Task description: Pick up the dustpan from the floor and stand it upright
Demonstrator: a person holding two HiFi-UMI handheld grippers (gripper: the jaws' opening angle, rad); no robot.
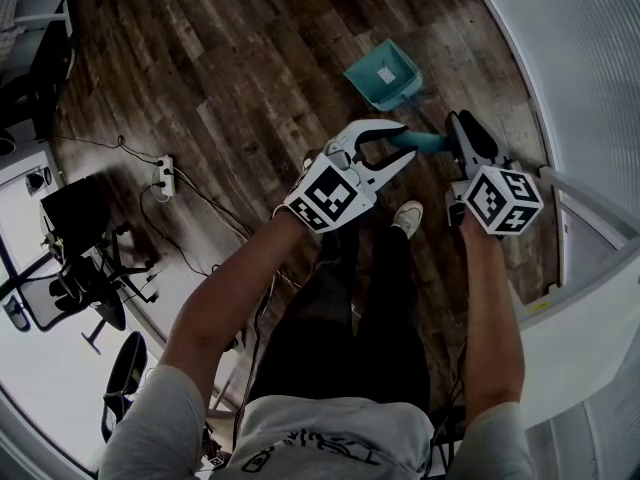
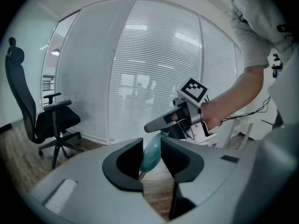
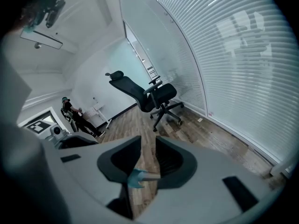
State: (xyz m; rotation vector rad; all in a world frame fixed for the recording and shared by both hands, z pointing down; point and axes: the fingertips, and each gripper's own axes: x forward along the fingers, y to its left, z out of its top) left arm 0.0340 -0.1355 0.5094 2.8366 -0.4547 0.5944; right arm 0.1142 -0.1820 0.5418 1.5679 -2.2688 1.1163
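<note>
Well off to the left of my left tool, a white power strip (image 1: 163,178) lies on the dark wood floor (image 1: 230,68) with cables trailing from it. No writing on it can be read.

My left gripper (image 1: 408,141) is clamped on the teal handle (image 1: 420,141). In the left gripper view the handle fills the gap between the two dark pads. Behind those jaws sits the left marker cube (image 1: 328,193), which carries black and white square patterns and no words.

Ahead of both tools and below them is the teal dustpan (image 1: 378,80), with its open scoop facing up towards me. I cannot tell whether the scoop rests on the floor or hangs just above it. A small white label (image 1: 386,74) is stuck inside the scoop, and its print is too small to read.

Just right of my left jaws, my right gripper (image 1: 458,138) grips the same handle further along. In the right gripper view a teal piece and a thin rod (image 3: 150,174) sit pinched between its pads. The right marker cube (image 1: 503,200) also shows only square patterns.

To the right of that tool runs a wall of white blinds (image 1: 590,58). The print on my shirt (image 1: 310,455) cannot be read.
</note>
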